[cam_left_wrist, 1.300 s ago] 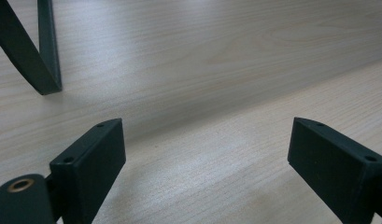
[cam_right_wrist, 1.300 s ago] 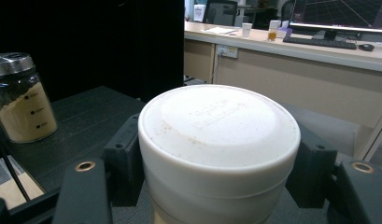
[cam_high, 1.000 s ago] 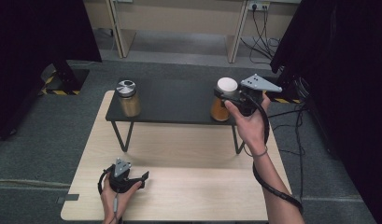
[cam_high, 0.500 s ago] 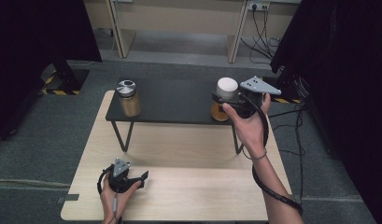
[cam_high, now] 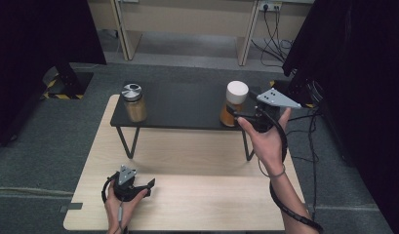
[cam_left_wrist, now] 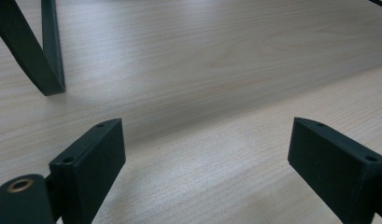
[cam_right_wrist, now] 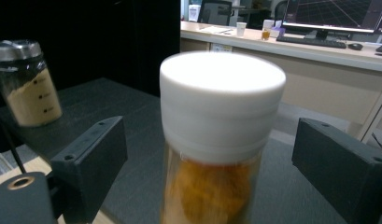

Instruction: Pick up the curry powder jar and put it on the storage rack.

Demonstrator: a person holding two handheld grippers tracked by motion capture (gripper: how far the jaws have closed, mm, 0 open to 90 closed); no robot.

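Jars stand at the 2 ends of a low black shelf [cam_high: 182,105] that sits on the far half of the pale wooden table [cam_high: 197,200]. At its right end is the white-capped jar [cam_high: 234,103], filled with something orange, upright on the dark surface. The right gripper [cam_high: 242,117] is held level just beside it, and its jaws have just been opening; in the right gripper view they stand wide on either side of the jar, with clear gaps between the pads and the glass, so nothing is clamped. A grey three-cornered plate rides on top of that gripper, and a black cable trails down past the person's wrist.

At the shelf's left end, well apart, stands the metal-lidded jar [cam_high: 133,103] with tan powder inside; it also shows at the left edge of the right gripper view.

Near the front edge of the table the left gripper [cam_high: 147,186] rests low over the wood, jaws spread wide with bare tabletop between them, one shelf leg [cam_left_wrist: 44,51] ahead of it
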